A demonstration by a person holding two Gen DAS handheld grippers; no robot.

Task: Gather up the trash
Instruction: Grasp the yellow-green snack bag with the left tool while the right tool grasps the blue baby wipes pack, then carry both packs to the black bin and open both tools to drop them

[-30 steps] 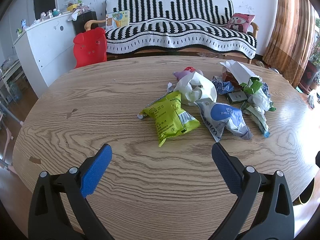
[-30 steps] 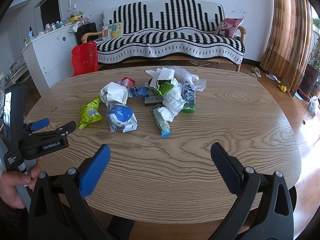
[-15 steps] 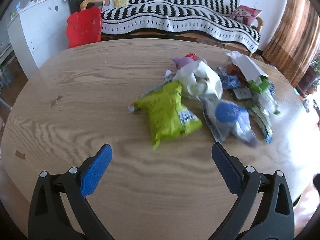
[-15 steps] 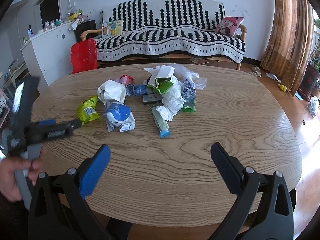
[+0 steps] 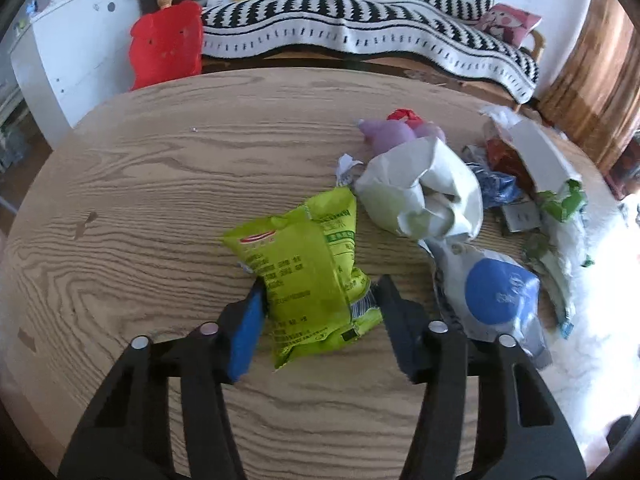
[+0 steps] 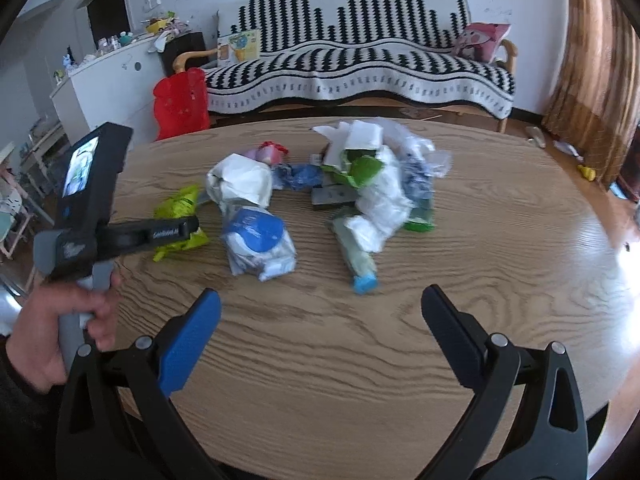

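- Lime-green foil marks the thing in play: a crumpled green snack bag (image 5: 306, 276) lying flat on the wooden tabletop (image 5: 168, 184), at the left edge of the litter heap.
- The left tool (image 5: 318, 300) straddles the bag's near end; its jaws are closing, with the bag between them. The blue pad (image 5: 246, 330) looks to meet the bag's left edge, the dark finger sits at the crimped right corner, but a firm pinch is not yet plain.
- The bag's long axis runs roughly away from the left tool, leaning a little to the left at the far end, so the jaws cross its narrow width. That looks like the right way to take it.
- From the right wrist view, the left tool (image 6: 176, 232) lies over the green snack bag (image 6: 180, 216), gripped by a hand (image 6: 60, 328) on its handle.
- The right tool (image 6: 320, 320) hangs spread wide and empty above bare wood, well short of the heap.
- Nearest the right tool lie a blue-and-white wipes pack (image 6: 258, 244) and a tube with a blue cap (image 6: 358, 260); crumpled white paper (image 6: 240, 180) sits just behind the wipes.
- The left hand is plainly the nearer one to the bag; the right seems better placed for the wipes pack next.
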